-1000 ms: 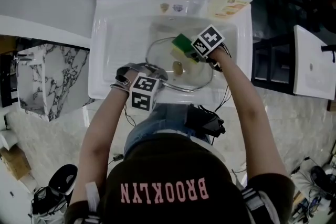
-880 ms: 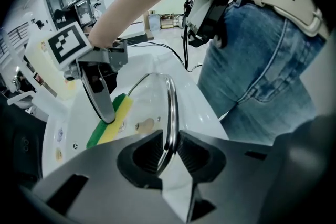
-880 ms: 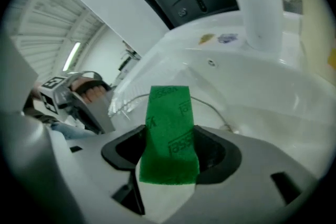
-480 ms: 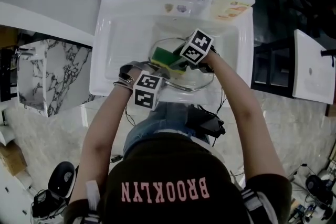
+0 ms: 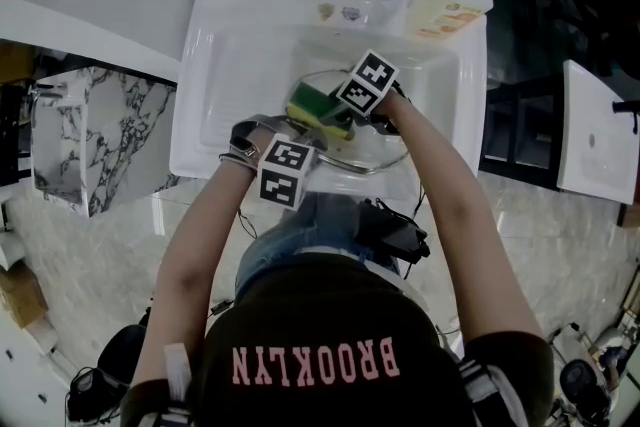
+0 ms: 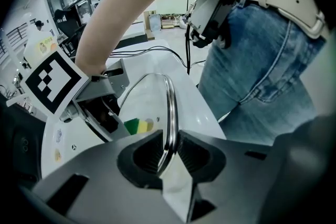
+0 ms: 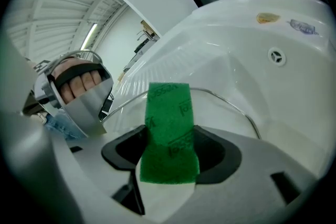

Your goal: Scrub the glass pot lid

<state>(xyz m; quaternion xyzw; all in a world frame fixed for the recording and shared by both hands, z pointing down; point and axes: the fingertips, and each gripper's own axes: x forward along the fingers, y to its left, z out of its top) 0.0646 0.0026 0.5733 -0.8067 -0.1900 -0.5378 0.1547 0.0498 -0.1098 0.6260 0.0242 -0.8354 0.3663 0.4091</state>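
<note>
Both sets of jaws are down in the white sink [image 5: 235, 80], and its far wall curves up beyond the right gripper's tips. The person leans over the near edge. In the left gripper view, blue jeans [image 6: 257, 55] fill the space just beyond the left jaws, to their right.

Next in size is the glass pot lid [image 5: 385, 145], sitting in the basin between the two grippers. The left gripper [image 6: 169, 153] holds it by the near edge. The lid's metal rim runs straight between the two jaws, which are clamped tight on it with a ribbed pad on either side of the steel. From that bite the rim arcs up and away ahead of the tips.

At the back edge of the sink stands the soap bottle [image 5: 450, 0], well apart from both pairs of jaws.

Now the right gripper [image 7: 169, 150]. Its jaws pinch the sponge [image 7: 169, 123], green scouring face up. The sponge sticks out well ahead of the tips, over the glass and inside the curve of the rim. Whether it actually presses on the glass, I can't tell.

In the left gripper view, a green and yellow corner of that sponge shows just ahead of the left jaws, a touch to their left.

Left of the right jaws, the person's hand [image 7: 79, 80] is wrapped round the other gripper's grip.
</note>
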